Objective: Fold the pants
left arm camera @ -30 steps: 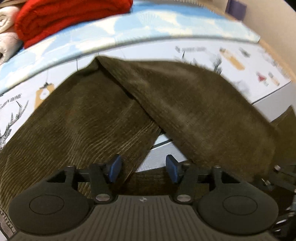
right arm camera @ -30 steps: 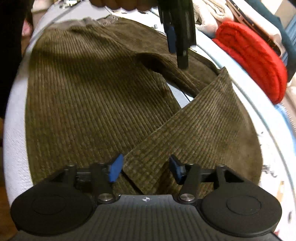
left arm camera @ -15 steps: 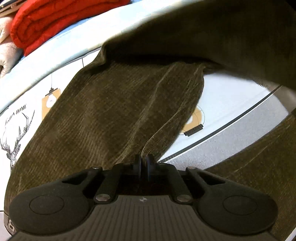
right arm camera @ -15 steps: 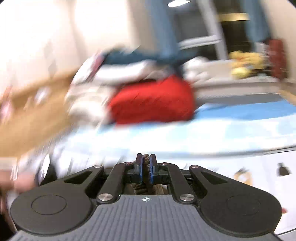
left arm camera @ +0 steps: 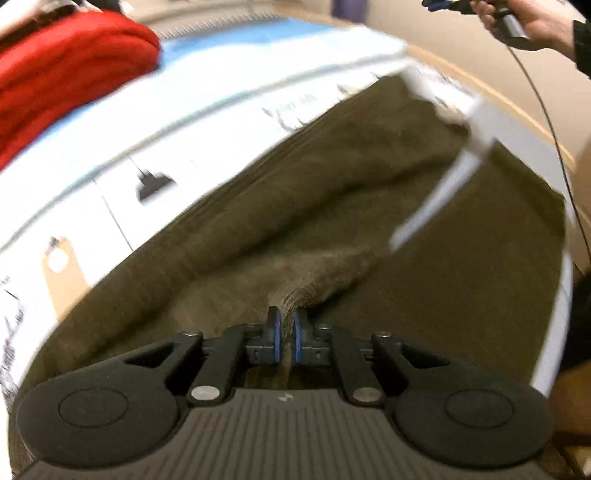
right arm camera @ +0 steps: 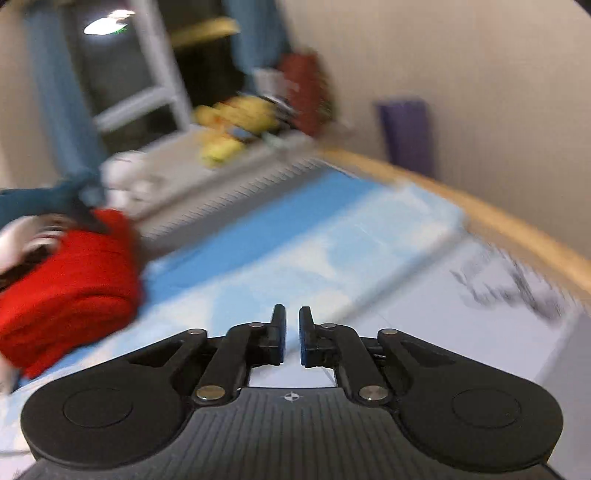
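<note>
The olive corduroy pants (left arm camera: pixel 369 206) lie spread on the printed white table cover (left arm camera: pixel 110 184) in the left wrist view. My left gripper (left arm camera: pixel 286 332) is shut on a bunched fold of the pants, which rises between its blue pads. My right gripper (right arm camera: pixel 291 332) has its jaws slightly apart with nothing between them; it is raised above the table and no pants show in its view. It also appears at the top right of the left wrist view (left arm camera: pixel 443 4), held in a hand.
A folded red garment (left arm camera: pixel 66 66) lies at the far left on the blue and white cover; it also shows in the right wrist view (right arm camera: pixel 70 288). A wooden table edge (right arm camera: pixel 498 221) runs along the wall. A black cable (left arm camera: pixel 546 129) hangs at right.
My right gripper has let go of the pants and lifted away. My left gripper stays shut on the fabric and has carried the leg across onto the other one.
</note>
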Demonstrator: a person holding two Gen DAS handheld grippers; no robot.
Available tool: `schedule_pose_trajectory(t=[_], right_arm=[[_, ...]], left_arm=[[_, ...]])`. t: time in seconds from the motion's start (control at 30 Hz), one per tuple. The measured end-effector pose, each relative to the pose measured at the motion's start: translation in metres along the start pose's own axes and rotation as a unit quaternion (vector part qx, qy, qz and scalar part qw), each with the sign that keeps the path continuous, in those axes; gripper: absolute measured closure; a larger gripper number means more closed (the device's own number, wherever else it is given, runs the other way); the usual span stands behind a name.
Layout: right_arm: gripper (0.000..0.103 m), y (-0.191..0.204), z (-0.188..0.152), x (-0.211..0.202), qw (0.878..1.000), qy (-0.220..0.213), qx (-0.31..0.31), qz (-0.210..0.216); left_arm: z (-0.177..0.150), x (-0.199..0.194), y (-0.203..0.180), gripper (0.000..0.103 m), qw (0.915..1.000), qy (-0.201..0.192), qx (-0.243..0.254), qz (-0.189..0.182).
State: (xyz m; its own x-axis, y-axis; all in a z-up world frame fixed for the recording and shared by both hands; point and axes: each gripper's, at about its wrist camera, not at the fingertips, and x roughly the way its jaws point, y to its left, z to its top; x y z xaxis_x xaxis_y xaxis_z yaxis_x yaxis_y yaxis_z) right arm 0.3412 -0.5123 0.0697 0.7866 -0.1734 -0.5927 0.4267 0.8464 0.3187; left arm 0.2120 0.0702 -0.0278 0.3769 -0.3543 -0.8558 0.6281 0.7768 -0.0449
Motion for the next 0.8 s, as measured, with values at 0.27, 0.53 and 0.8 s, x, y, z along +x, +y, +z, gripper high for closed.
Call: schedule_pose_trajectory(t=[0.27, 0.53, 0.8], right_arm=[[0.064, -0.073, -0.157, 0.028, 0.987, 0.118, 0.081, -0.078], [0.057, -0.055, -0.194, 0.066, 0.976, 0.178, 0.034, -0.124], [0.098, -0.073, -0.17, 0.054, 0.98, 0.062, 0.054, -0.181]], left_arm=[[-0.007, -0.016, 0.048, 0.067, 0.9914, -0.043, -0.122, 0.024], [-0.035, 0.018, 0.134, 0.06, 0.9264, 0.051, -0.34, 0.153], [-0.036, 0.061, 0.157, 0.06, 0.9149, 0.037, -0.344, 0.209]])
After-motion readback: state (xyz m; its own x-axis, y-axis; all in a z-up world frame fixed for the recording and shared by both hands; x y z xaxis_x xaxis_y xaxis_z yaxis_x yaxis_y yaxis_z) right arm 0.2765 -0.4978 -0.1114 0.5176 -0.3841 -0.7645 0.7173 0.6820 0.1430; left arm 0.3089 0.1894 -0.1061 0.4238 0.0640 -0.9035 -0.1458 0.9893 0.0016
